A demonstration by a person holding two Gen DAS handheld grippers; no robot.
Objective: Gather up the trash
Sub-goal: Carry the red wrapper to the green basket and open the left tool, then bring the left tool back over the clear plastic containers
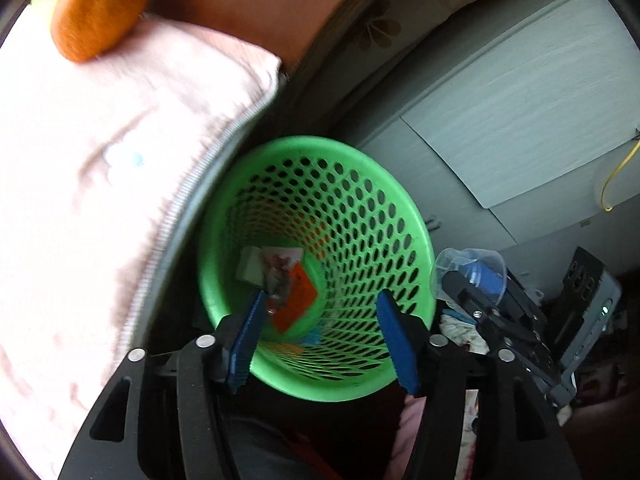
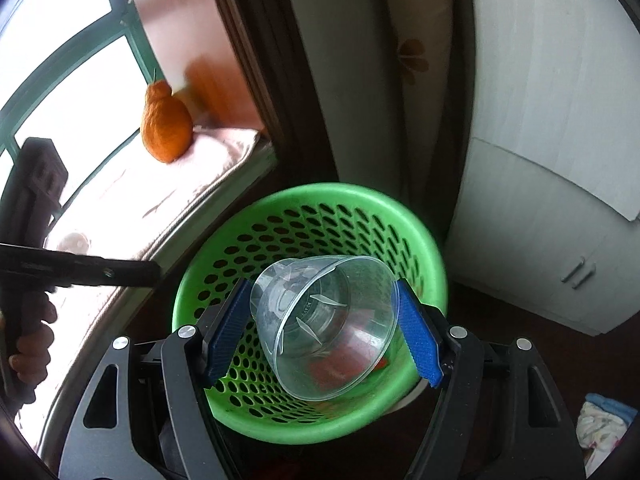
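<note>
The left gripper (image 1: 320, 300) hangs over the mouth of a round green perforated plastic basket (image 1: 360, 216), its blue-padded jaws spread with nothing between them. Straight below its tips, at the basket's bottom, lie an orange wrapper (image 1: 298, 296) and a pale printed scrap of packaging (image 1: 276, 266). The right gripper (image 2: 324, 312) pinches a clear, crumpled plastic cup (image 2: 324, 320) lying on its side between both pads, directly above the same basket (image 2: 320, 204). Left of both grippers runs a pink cushioned window seat (image 1: 100, 160) with an orange plush toy (image 2: 165, 132) on it; to the right stands a pale grey cabinet (image 2: 540, 220).
</note>
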